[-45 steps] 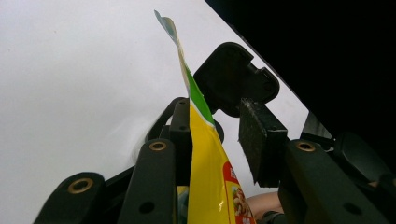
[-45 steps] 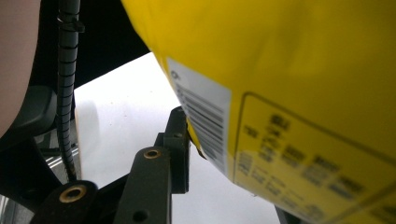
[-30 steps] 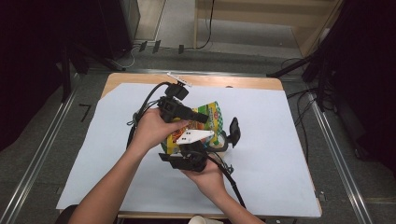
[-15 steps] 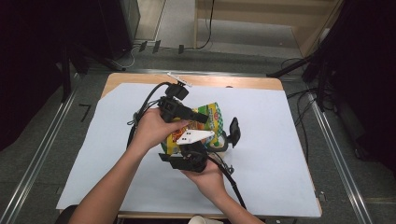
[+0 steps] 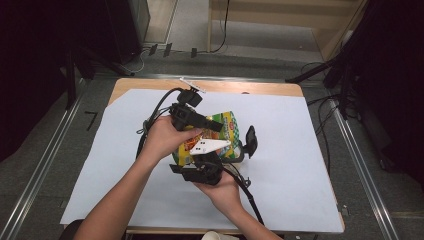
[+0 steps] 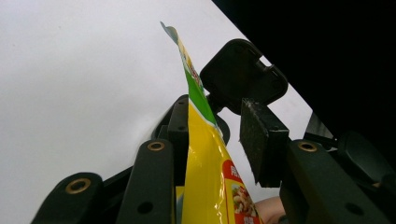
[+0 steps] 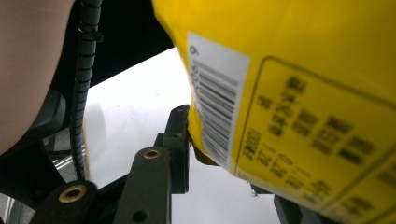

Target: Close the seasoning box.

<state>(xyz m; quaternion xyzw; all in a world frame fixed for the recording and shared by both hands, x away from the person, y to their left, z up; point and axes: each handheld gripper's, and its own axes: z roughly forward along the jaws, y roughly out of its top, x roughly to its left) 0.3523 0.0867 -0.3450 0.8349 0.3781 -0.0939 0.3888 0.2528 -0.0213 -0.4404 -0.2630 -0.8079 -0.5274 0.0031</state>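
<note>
Packaging under inspection: one yellow-and-green snack bag [image 5: 226,131], a printed film pouch, held up off the white sheet [image 5: 310,165] that covers the table [image 5: 280,88], roughly mid-table, between my two grippers.

Left gripper [image 6: 223,140]: the bag's thin sealed edge runs up between the jaws. It lies against the left-hand pad; the other pad [image 6: 261,140] stands clear of it with a visible gap. I record this gripper as open around the edge, not clamped.

Right gripper [image 7: 224,163]: one jaw touches the lower corner beside the barcode label [image 7: 217,107]; the opposite jaw is largely hidden behind the bag. I cannot tell whether it grips.

Handling assessment: I judge the bag light, soft and glossy, so liable to slide between the pads and to crumple if squeezed across the belly. Contents look like nuts or crisps and may crush. Best purchase is the flat sealed seams at the top edge and bottom corner, where the film is doubled and stiffest.
</note>
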